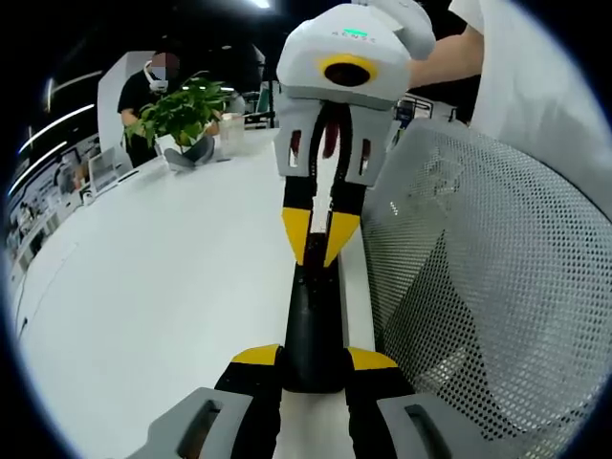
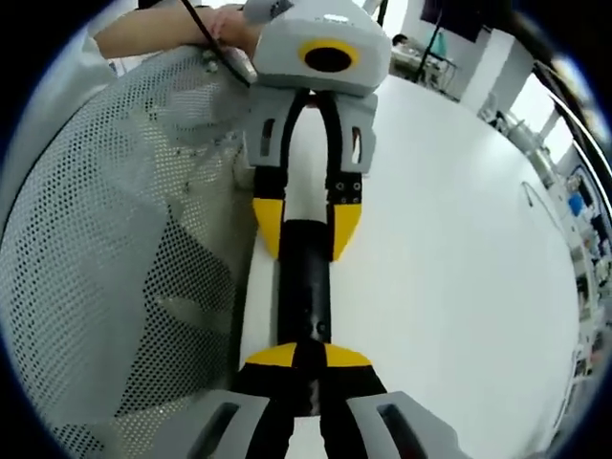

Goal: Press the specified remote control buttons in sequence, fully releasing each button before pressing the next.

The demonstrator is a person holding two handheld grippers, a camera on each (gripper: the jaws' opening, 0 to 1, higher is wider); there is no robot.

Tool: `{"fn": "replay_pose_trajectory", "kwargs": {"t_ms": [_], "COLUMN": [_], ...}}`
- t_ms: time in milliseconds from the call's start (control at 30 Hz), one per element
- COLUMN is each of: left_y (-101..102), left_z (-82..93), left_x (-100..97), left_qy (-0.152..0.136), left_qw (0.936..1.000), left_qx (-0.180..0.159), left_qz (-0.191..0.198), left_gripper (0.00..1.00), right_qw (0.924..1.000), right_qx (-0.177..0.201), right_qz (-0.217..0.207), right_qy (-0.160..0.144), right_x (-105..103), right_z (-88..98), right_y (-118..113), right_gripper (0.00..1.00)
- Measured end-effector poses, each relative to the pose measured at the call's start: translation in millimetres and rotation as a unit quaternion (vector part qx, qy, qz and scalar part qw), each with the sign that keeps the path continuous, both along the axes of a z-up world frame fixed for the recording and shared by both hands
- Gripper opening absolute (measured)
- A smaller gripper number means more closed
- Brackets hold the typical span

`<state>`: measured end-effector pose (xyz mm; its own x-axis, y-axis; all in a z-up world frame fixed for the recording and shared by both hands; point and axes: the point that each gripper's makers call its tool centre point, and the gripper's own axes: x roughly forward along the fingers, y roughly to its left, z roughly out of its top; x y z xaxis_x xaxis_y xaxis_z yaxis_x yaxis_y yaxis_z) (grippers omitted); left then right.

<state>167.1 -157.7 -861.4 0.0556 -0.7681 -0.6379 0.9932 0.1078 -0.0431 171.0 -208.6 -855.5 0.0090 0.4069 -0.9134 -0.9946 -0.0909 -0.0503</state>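
Observation:
A long black remote control (image 1: 313, 325) lies along the white table's edge, and my left gripper (image 1: 314, 359) is shut on its near end, yellow fingertips on either side. My right gripper (image 1: 317, 251) comes in from the far side, jaws shut, its yellow tips meeting on the remote's far end. In the right gripper view the remote (image 2: 304, 287) runs straight ahead. There my right gripper (image 2: 308, 359) rests its shut tips on the remote's top face, and the left gripper (image 2: 306, 225) clamps the other end. The buttons are too dark to make out.
The white table (image 1: 172, 287) stretches away to the left. A grey mesh chair back (image 1: 478, 287) stands close against the table edge beside the remote. A potted plant (image 1: 182, 115) stands at the far end, with a person (image 1: 143, 91) behind it. A person's arm (image 2: 153, 29) holds the left gripper.

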Motion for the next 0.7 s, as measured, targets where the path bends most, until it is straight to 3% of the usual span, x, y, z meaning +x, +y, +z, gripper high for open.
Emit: {"fn": "replay_pose_trajectory", "kwargs": {"t_ms": [367, 433, 567, 633, 700], "left_y": [0.2, 0.2, 0.0, 0.1, 0.3], "left_z": [-0.1, -0.4, -0.6, -0.6, -0.7], "left_x": [-0.8, -0.8, -0.9, -0.7, -0.6], "left_qy": [-0.001, -0.002, -0.003, -0.004, -0.004], "left_qw": [1.0000, 1.0000, 1.0000, 1.0000, 1.0000], "left_qx": [0.000, 0.001, 0.002, 0.002, 0.003], "left_qz": [-0.001, -0.002, -0.004, -0.005, -0.006], "left_gripper": [0.24, 0.24, 0.24, 0.24, 0.24], "right_qw": [0.9999, 0.9998, 0.9979, 0.9982, 0.9996], "right_qx": [-0.008, -0.012, -0.043, -0.043, -0.020], "right_qz": [0.006, -0.014, 0.031, 0.021, -0.007], "right_qy": [-0.010, -0.009, -0.038, -0.037, -0.016], "right_x": [-3.8, -3.2, -3.2, -4.6, -3.2], "right_z": [-2.9, -3.4, -4.9, -6.0, -4.9], "right_y": [1.0, 0.4, 0.2, 1.0, 0.9], "right_gripper": [0.03, 0.03, 0.03, 0.03, 0.03]}}
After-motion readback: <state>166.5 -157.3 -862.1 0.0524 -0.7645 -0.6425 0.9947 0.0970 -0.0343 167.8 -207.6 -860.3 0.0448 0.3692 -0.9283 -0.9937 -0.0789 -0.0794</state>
